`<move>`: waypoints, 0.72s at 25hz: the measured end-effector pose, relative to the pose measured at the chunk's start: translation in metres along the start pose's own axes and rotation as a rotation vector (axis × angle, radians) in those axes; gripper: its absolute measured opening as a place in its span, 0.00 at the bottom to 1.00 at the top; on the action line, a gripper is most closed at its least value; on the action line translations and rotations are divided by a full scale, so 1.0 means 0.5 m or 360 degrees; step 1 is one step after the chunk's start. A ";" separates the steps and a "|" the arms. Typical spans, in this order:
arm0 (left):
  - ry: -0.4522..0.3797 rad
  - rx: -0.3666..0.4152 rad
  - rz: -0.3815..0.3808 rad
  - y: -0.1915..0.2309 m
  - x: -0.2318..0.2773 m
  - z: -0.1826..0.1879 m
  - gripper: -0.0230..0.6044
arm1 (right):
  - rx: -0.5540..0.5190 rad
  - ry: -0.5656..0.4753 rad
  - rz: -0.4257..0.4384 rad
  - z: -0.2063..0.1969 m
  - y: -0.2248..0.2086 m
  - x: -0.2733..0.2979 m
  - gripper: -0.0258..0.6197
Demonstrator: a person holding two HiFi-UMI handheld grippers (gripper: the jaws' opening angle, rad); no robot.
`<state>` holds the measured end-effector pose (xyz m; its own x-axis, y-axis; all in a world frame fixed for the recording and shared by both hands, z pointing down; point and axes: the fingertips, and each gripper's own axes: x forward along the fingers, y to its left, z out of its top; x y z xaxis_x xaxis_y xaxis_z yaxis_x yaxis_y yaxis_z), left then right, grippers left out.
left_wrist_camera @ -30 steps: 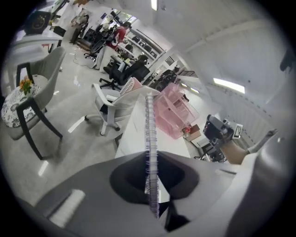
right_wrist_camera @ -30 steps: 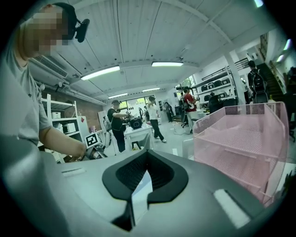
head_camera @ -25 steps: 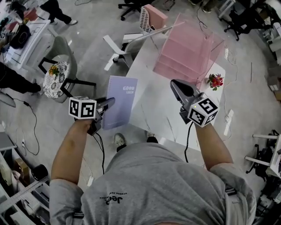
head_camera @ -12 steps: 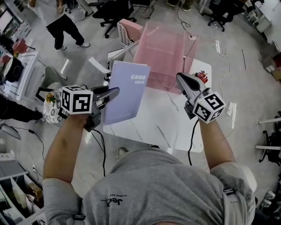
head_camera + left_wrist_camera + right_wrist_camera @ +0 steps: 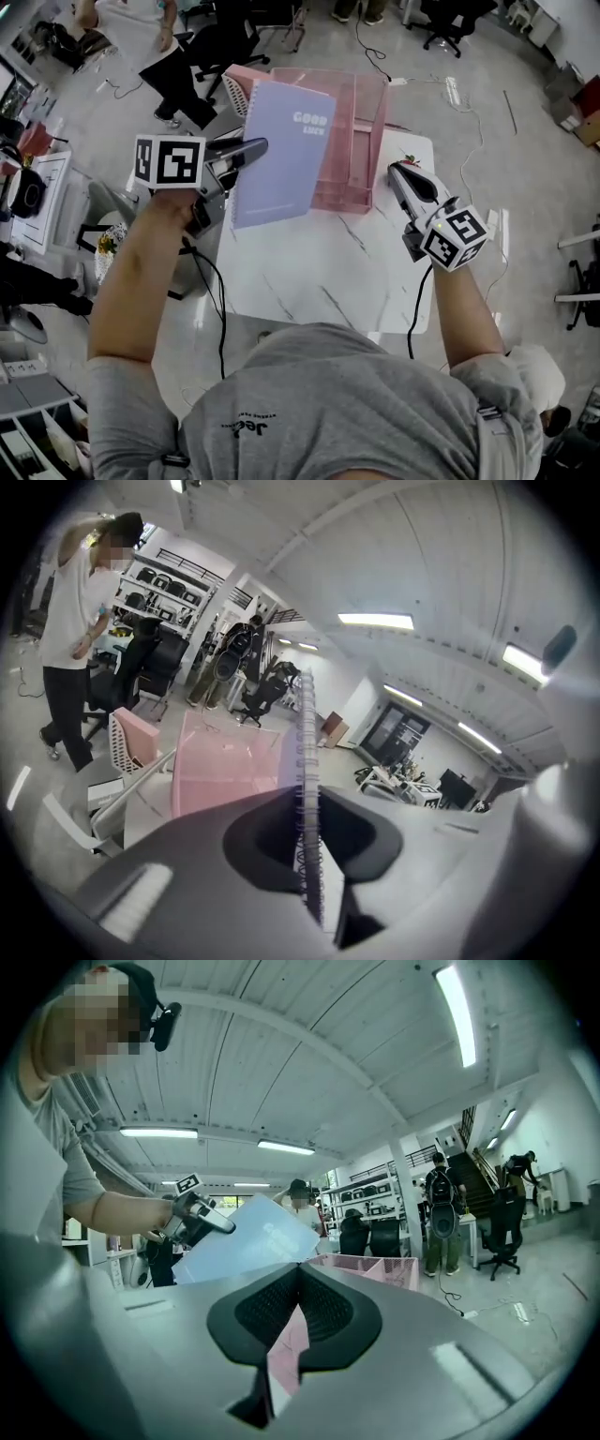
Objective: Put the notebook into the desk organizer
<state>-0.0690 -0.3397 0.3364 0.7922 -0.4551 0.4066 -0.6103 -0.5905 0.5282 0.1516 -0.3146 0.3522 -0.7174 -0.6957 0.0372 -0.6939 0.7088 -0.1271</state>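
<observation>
A lilac spiral notebook (image 5: 281, 155) is raised off the table, tilted, in front of the pink see-through desk organizer (image 5: 361, 112) at the table's far edge. My left gripper (image 5: 246, 153) is shut on the notebook's spiral edge. In the left gripper view the wire spine (image 5: 307, 789) runs up between the jaws, with the organizer (image 5: 220, 775) behind it. My right gripper (image 5: 405, 178) hovers over the table right of the organizer, jaws closed together and empty. The right gripper view shows the notebook (image 5: 248, 1241) and the organizer (image 5: 375, 1267) ahead.
The white marble-look table (image 5: 309, 272) carries a small red flower pot (image 5: 410, 161) by the right gripper. A white and pink chair (image 5: 239, 89) stands left of the organizer. People (image 5: 141, 28) and office chairs stand on the floor beyond.
My left gripper has carried the notebook up and forward, from the table's left edge to in front of the organizer. The right gripper has stayed over the table's right side.
</observation>
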 end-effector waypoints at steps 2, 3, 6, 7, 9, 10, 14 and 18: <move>0.0004 -0.0001 -0.0013 0.010 0.037 0.033 0.18 | 0.0007 -0.0002 -0.0022 -0.004 -0.023 -0.010 0.04; 0.0004 -0.0009 -0.0018 0.017 0.055 0.048 0.18 | 0.0011 0.0001 -0.0033 -0.007 -0.034 -0.014 0.04; 0.0000 -0.0076 -0.0048 0.047 0.108 0.086 0.18 | 0.0031 0.0014 -0.0069 -0.021 -0.071 -0.027 0.04; 0.0003 -0.0109 -0.0062 0.060 0.125 0.096 0.18 | 0.0037 0.0018 -0.0081 -0.025 -0.083 -0.030 0.04; 0.0020 -0.0166 -0.0071 0.091 0.158 0.110 0.18 | 0.0045 0.0024 -0.0099 -0.030 -0.103 -0.032 0.04; 0.0033 -0.0189 -0.0063 0.109 0.174 0.115 0.18 | 0.0047 0.0027 -0.0106 -0.031 -0.112 -0.032 0.04; 0.0109 -0.0262 0.0057 0.194 0.221 0.112 0.18 | 0.0050 0.0036 -0.0123 -0.034 -0.133 -0.032 0.04; 0.0170 -0.0276 0.0212 0.259 0.251 0.101 0.20 | 0.0057 0.0046 -0.0133 -0.044 -0.148 -0.033 0.04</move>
<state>-0.0485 -0.5071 0.4181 0.7059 -0.4428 0.5528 -0.7074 -0.4023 0.5812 0.2136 -0.3532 0.3827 -0.6591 -0.7481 0.0773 -0.7489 0.6436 -0.1578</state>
